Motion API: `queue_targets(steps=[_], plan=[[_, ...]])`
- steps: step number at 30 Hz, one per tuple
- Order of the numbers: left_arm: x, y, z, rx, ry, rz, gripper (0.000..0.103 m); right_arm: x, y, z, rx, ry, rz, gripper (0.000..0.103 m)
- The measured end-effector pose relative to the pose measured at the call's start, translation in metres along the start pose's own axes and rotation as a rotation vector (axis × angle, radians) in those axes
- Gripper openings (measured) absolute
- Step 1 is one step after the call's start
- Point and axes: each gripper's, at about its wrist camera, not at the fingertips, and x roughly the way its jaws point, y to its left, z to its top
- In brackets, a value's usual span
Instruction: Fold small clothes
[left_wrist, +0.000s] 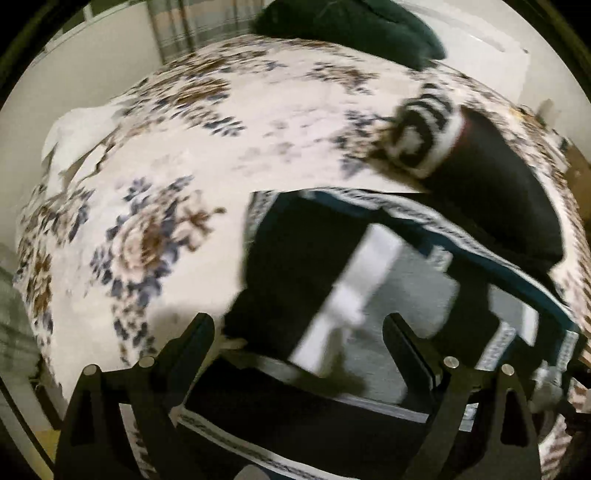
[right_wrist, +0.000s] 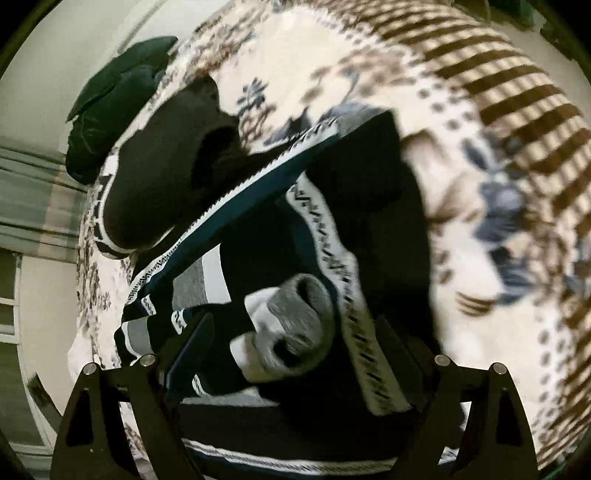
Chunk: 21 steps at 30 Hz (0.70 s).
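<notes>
Left wrist view, patterned waistband (left_wrist: 417, 133), lettering unreadable

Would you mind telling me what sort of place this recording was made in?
Most likely a bedroom: clothes lie on a bed with a floral bedspread, a dark green cushion rests at its far end, and striped curtains hang behind.

Dark garment (left_wrist: 295, 258) with white patterned trim and grey-white stripes lies spread on the floral bedspread. A second black garment (right_wrist: 166, 177), crumpled, lies just beyond it, edges touching.
</notes>
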Motion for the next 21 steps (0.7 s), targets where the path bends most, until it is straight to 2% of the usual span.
queue_targets(steps=[1,3,4,5,7,11,13,15,16,18,19,20,21], plan=[[0.004,0.003,-0.002,-0.01,0.007,0.003,0.093,0.008,0.001,0.003,0.003,0.021,-0.017,0.088],[0.01,0.005,-0.005,-0.028,0.024,0.005,0.093,0.023,0.003,0.006,0.011,0.066,-0.031,0.063],[0.012,0.005,-0.007,-0.035,0.03,0.002,0.093,0.026,0.004,0.006,0.0,0.077,-0.057,0.027],[0.012,0.005,-0.007,-0.037,0.032,-0.002,0.093,0.025,0.006,0.006,-0.019,0.069,-0.074,0.015],[0.012,0.004,-0.007,-0.033,0.036,-0.01,0.093,0.009,0.015,0.006,-0.071,0.017,-0.073,0.011],[0.007,0.001,0.0,-0.022,0.023,-0.034,0.093,-0.035,0.024,0.011,-0.136,-0.112,-0.075,0.01],[0.005,-0.002,0.006,-0.011,0.008,-0.038,0.093,-0.054,0.023,0.017,-0.162,-0.188,-0.103,0.01],[0.008,-0.005,0.011,0.002,0.001,-0.036,0.093,-0.058,0.011,0.028,-0.167,-0.191,-0.133,0.01],[0.012,-0.007,0.014,0.011,0.005,-0.039,0.093,-0.047,0.003,0.034,-0.163,-0.141,-0.156,0.011],[0.024,-0.012,0.017,0.042,0.034,-0.024,0.093,-0.024,-0.015,0.043,-0.134,-0.023,-0.211,0.027],[0.031,-0.014,0.019,0.051,0.054,-0.028,0.093,-0.019,-0.023,0.045,-0.105,0.006,-0.227,0.043],[0.034,-0.014,0.02,0.058,0.064,-0.036,0.093,-0.022,-0.03,0.044,-0.076,-0.003,-0.217,0.05],[0.036,-0.015,0.022,0.066,0.068,-0.034,0.093,-0.027,-0.033,0.043,-0.06,-0.021,-0.206,0.051]])
